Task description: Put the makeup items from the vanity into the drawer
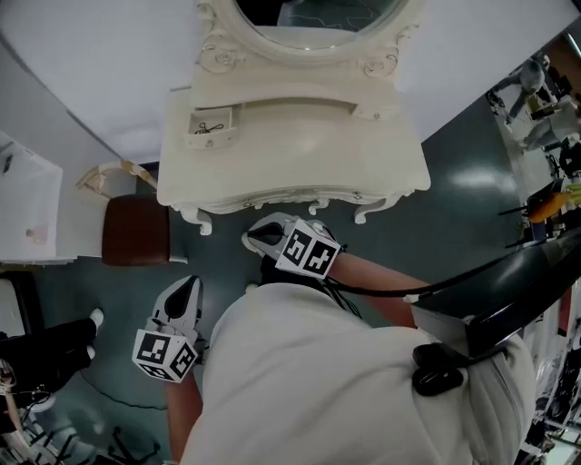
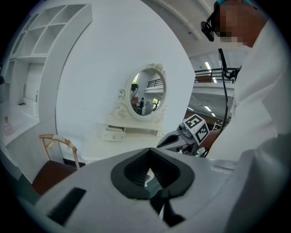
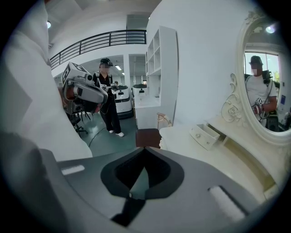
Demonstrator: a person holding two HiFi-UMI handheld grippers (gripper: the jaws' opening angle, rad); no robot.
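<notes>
Count, bench area:
- cream-white carved vanity bench (image 1: 290, 150): 1
- oval mirror in an ornate white frame (image 1: 318, 20): 1
- small white drawer (image 1: 211, 125), standing open: 1
- brown-seated wooden chair (image 1: 136, 230): 1
- grey handheld grippers: 2, left gripper (image 1: 186, 288) and right gripper (image 1: 258, 238)
- bystander in black clothing (image 3: 107, 98): 1

We see a cream carved vanity (image 1: 300, 159) standing against the white wall, its oval mirror (image 1: 313, 23) rising at the back, a small drawer (image 1: 211, 127) at back left pulled open, something small and dark inside it
</notes>
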